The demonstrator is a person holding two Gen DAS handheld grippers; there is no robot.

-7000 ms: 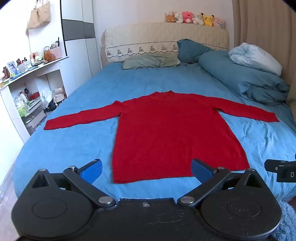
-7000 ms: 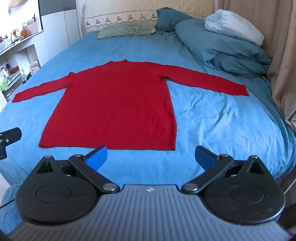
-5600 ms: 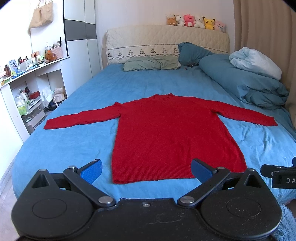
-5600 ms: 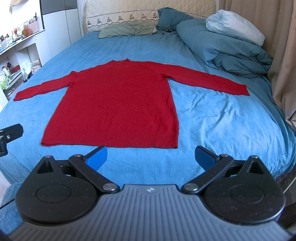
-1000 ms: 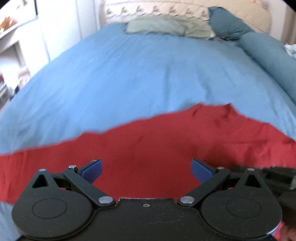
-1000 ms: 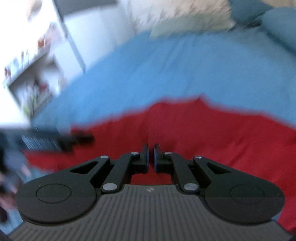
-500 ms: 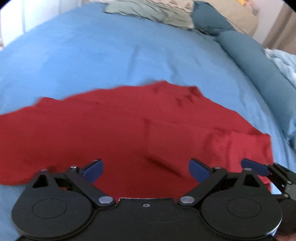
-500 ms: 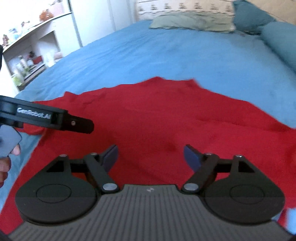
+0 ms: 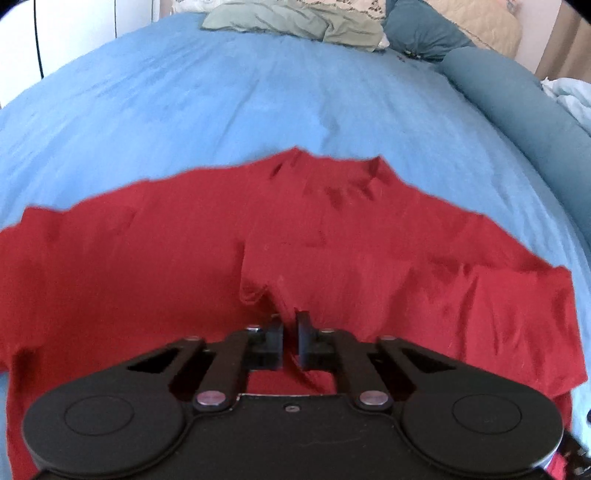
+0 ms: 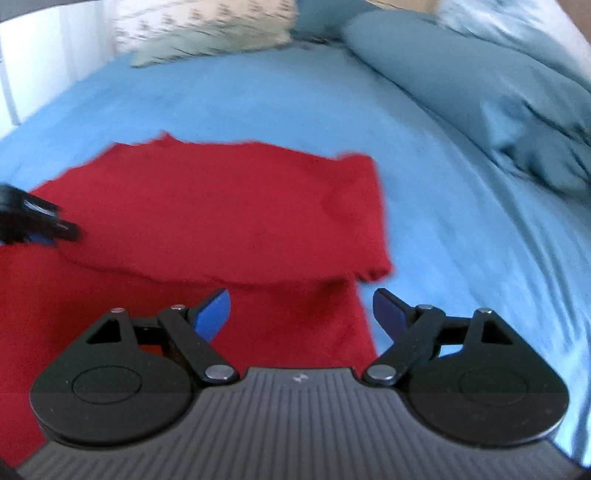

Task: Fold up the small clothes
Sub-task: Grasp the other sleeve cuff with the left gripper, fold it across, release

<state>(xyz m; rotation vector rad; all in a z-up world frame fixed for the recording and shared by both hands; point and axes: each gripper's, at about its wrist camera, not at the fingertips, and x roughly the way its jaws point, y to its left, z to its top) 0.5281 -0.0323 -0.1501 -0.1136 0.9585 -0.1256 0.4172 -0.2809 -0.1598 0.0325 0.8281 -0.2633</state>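
A red knit sweater (image 9: 147, 266) lies on the blue bedsheet (image 9: 221, 103), neck edge toward the headboard, one sleeve folded in over its body at the right (image 9: 517, 306). My left gripper (image 9: 290, 328) is shut on a pinch of the sweater's fabric near its middle. In the right wrist view the sweater (image 10: 221, 221) shows a folded upper layer with a free corner at the right. My right gripper (image 10: 301, 310) is open and empty, just above the sweater's right edge. The left gripper's tip (image 10: 37, 221) shows at the far left.
Grey-green pillows (image 9: 295, 22) and a teal pillow (image 9: 424, 33) lie by the headboard. A bunched teal duvet (image 10: 498, 103) fills the right side of the bed. A white wardrobe (image 9: 74, 22) stands at the left.
My left gripper has closed on the sweater's fabric. My right gripper has swung to the right, toward the sweater's right edge, and stays open. The sleeve lies folded over the body.
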